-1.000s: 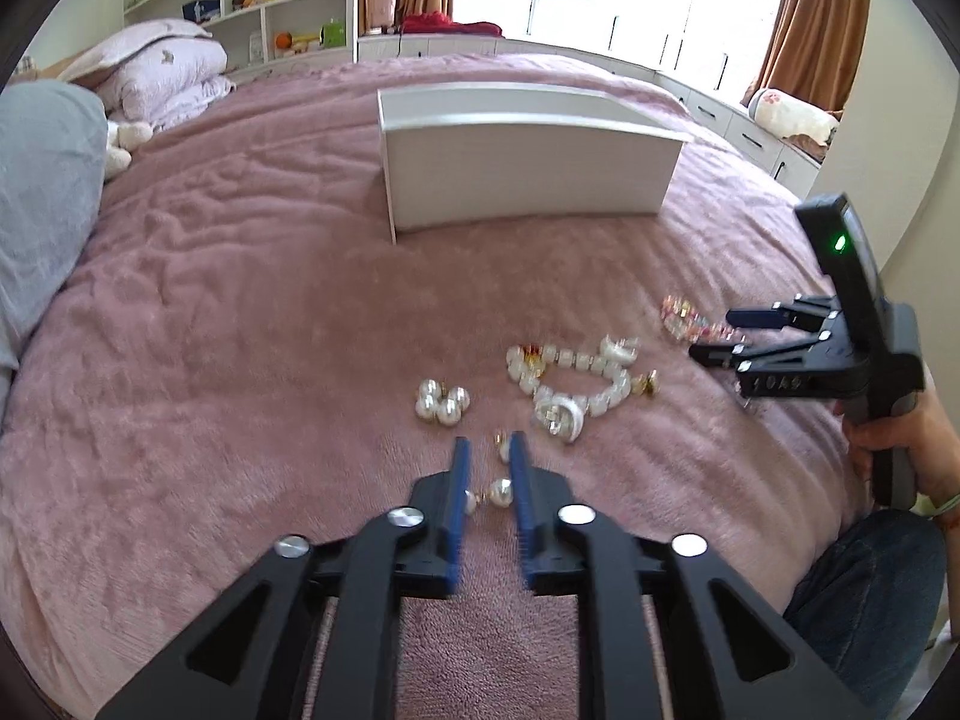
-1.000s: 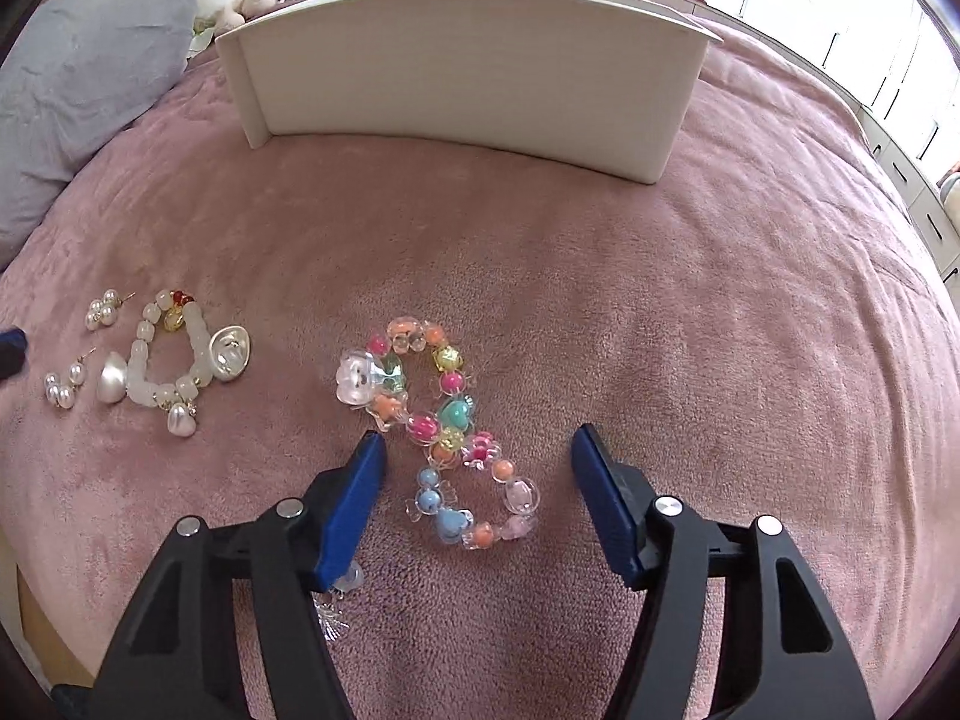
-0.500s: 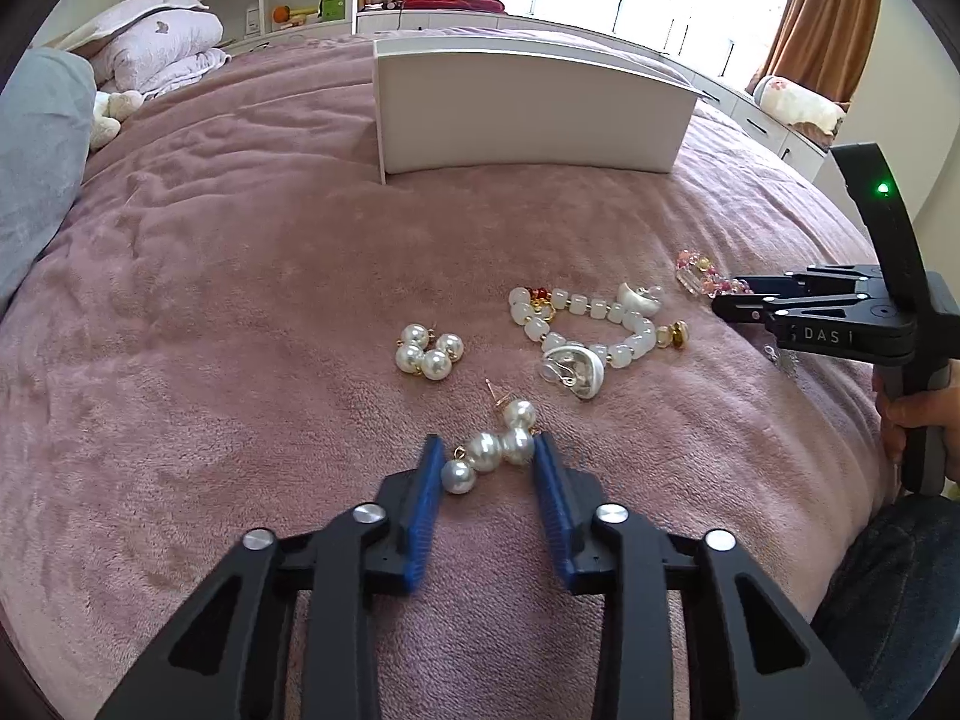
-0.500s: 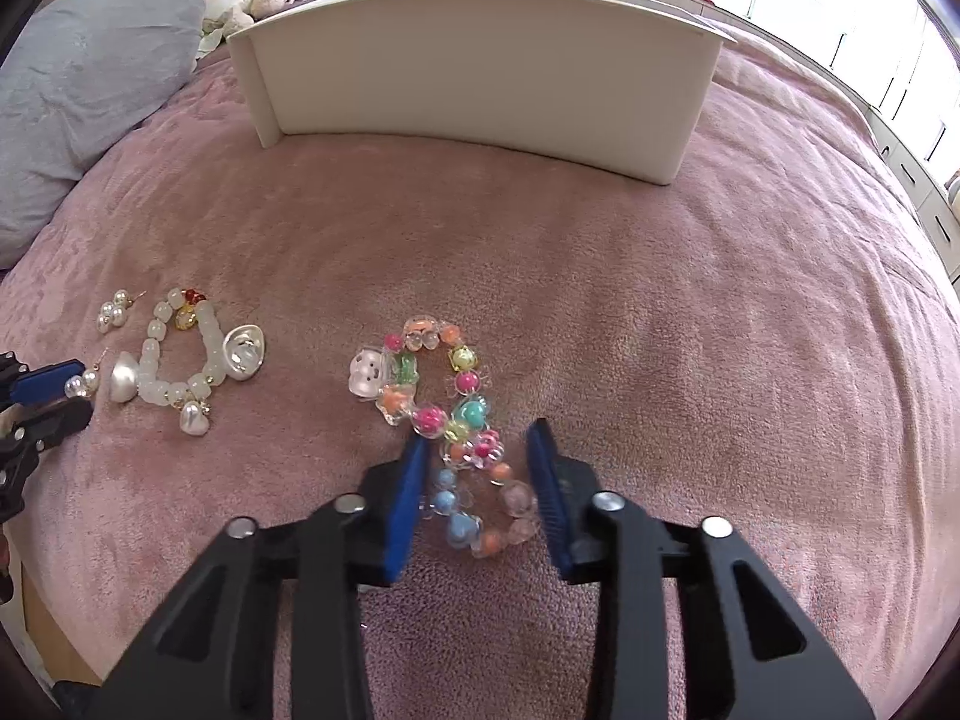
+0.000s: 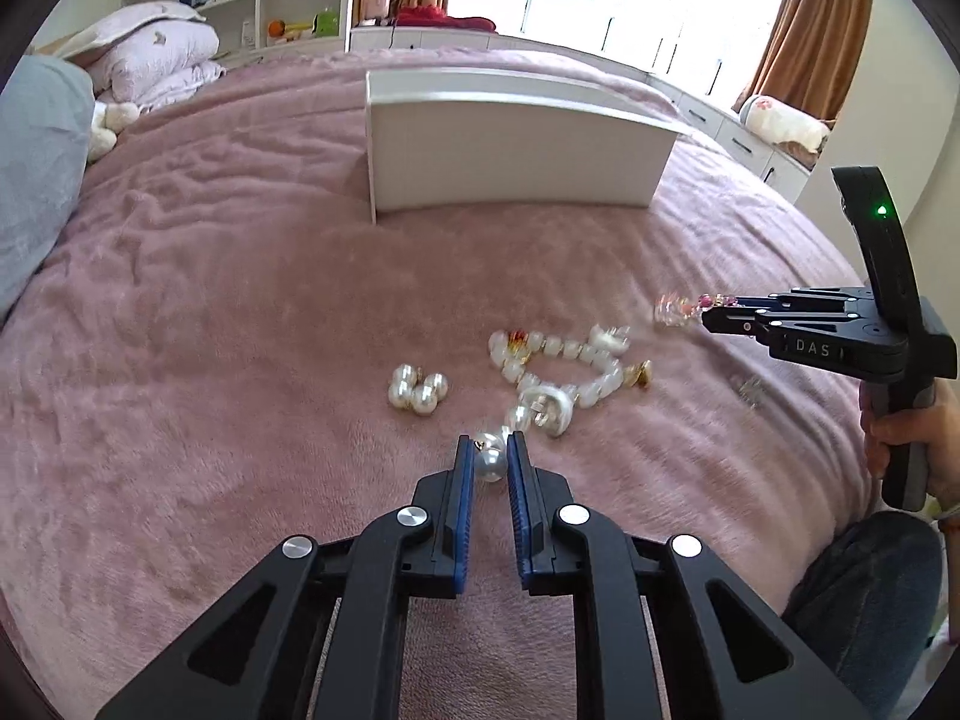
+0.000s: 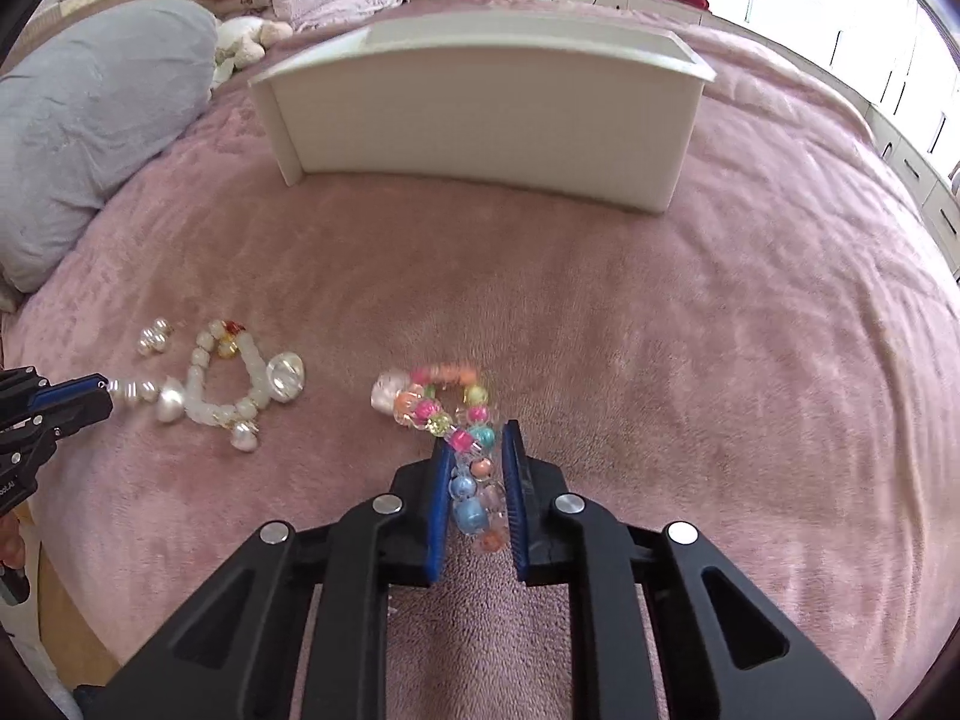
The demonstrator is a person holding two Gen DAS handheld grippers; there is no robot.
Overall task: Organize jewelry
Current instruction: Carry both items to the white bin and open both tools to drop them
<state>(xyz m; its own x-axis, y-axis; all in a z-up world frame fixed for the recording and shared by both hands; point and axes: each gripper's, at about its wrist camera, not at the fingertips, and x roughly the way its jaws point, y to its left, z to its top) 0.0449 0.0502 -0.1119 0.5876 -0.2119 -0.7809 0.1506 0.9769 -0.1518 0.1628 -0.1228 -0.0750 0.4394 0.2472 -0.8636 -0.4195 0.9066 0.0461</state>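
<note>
Since half a second ago both tools have closed: my left hand-held gripper (image 5: 489, 461) is now clamped on the pearl drop earring (image 5: 491, 465), and my right hand-held gripper (image 6: 477, 450) is pinched on the multicoloured bead bracelet (image 6: 459, 405), whose free end is blurred and appears to be lifting. Each grip sits at one end of its piece, I judge so the rest can hang free for carrying to the white box (image 6: 480, 102) (interior not visible from here). Left behind on the bed (image 5: 240, 312): a pearl cluster earring (image 5: 418, 391) and, just beside it, the white bead bracelet (image 5: 561, 360) with a silver charm. The surface is a soft pink plush blanket, likely to snag fine hooks. Around it I note a grey pillow (image 6: 90, 120), open shelving (image 5: 270, 0), orange curtains and a bright window.
</note>
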